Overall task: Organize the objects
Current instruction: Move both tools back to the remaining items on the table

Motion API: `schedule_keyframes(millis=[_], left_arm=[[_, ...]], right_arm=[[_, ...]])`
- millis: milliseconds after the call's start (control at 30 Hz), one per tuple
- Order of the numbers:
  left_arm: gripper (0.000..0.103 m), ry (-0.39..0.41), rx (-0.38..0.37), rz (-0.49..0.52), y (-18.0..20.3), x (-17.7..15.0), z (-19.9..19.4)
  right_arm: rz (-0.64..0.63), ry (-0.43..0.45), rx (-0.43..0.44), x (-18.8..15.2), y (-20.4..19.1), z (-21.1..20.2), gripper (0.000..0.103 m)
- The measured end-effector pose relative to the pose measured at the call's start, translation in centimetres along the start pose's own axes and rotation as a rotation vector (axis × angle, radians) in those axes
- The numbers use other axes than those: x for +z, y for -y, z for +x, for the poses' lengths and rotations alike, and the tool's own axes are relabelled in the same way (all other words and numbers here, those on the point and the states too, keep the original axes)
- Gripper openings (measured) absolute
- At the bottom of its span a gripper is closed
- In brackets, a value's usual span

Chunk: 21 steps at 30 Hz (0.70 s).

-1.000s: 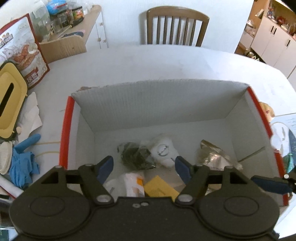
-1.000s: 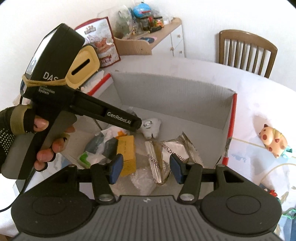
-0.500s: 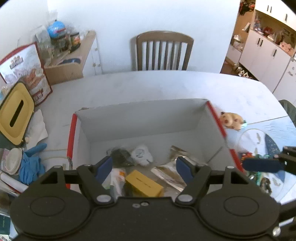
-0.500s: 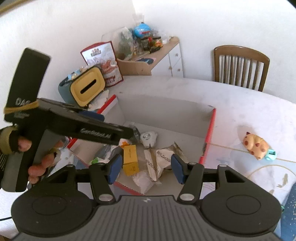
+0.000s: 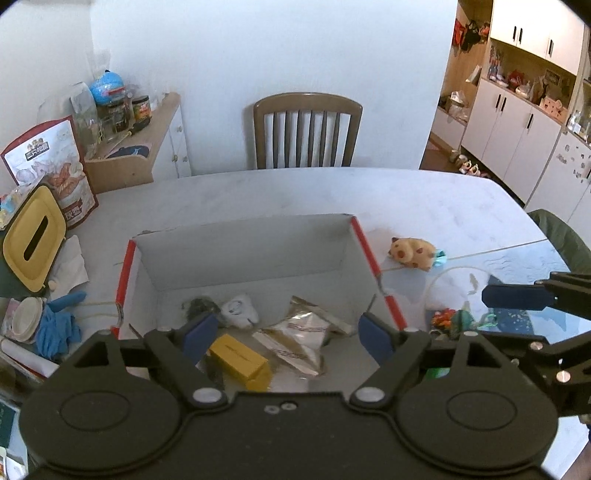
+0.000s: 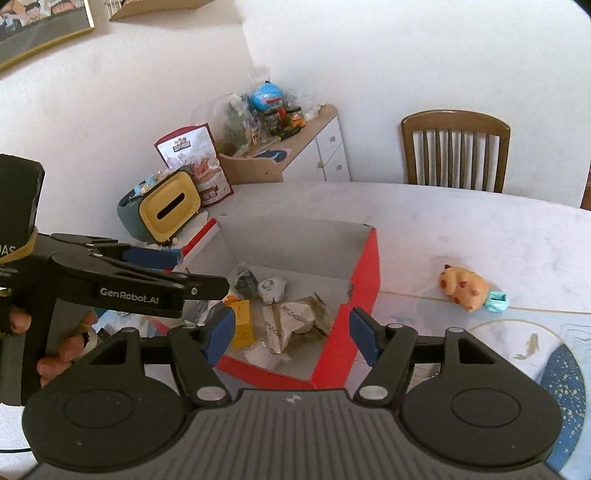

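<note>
Pale grey marbled table (image 5: 295, 199) underneath, white walls behind, a brown slatted chair (image 5: 306, 129) straight ahead of the left claw (image 5: 284, 334), and white cupboards (image 5: 517, 136) through a doorway far off to its right. Open cardboard box (image 5: 243, 251) with red edges directly ahead of and below both claws, holding a yellow carton (image 5: 240, 356), a silver foil pouch (image 5: 299, 332), a white packet (image 5: 240, 314) and a dark packet (image 5: 197, 306). Left claw spread wide with nothing between its blue pads; right claw (image 6: 291, 330) likewise wide open and empty. Spotted tan pig toy (image 5: 412, 253) on the table outside the box, to the right of both claws. Only in the left wrist view: blue gloves (image 5: 57, 325) far left of the claw, and a small colourful tangle (image 5: 454, 319) just right of its right finger, beneath the other claw's blue tip. Only in the right wrist view: a hand (image 6: 55, 343) gripping the left tool, printed "GenRobot.AI", plus a gilt picture frame (image 6: 40, 33) high up to the left. Yellow-lidded tissue box (image 6: 170, 208) and a red-bordered snack bag (image 6: 195, 166) left of both claws; bag lettering too small to read, foil pouch print not legible.
</note>
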<state>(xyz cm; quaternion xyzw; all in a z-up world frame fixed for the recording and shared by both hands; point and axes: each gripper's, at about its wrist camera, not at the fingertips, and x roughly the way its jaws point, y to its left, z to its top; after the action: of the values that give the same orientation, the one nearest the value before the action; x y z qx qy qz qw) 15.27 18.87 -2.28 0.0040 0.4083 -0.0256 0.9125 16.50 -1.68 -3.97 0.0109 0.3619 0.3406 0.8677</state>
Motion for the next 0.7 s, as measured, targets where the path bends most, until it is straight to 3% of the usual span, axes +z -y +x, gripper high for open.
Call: schedule_keyframes(millis=[500, 700], left_arm=[[0.101, 0.094, -0.032, 0.016, 5.8, -1.0, -2.1], [0.102, 0.113, -0.058, 0.024, 8.2, -1.4, -1.9]], right_arm=[[0.061, 0.059, -0.015, -2.4, 4.8, -4.6, 0.079], [0.067, 0.075, -0.058, -3.8, 7.7, -6.6, 0.082]])
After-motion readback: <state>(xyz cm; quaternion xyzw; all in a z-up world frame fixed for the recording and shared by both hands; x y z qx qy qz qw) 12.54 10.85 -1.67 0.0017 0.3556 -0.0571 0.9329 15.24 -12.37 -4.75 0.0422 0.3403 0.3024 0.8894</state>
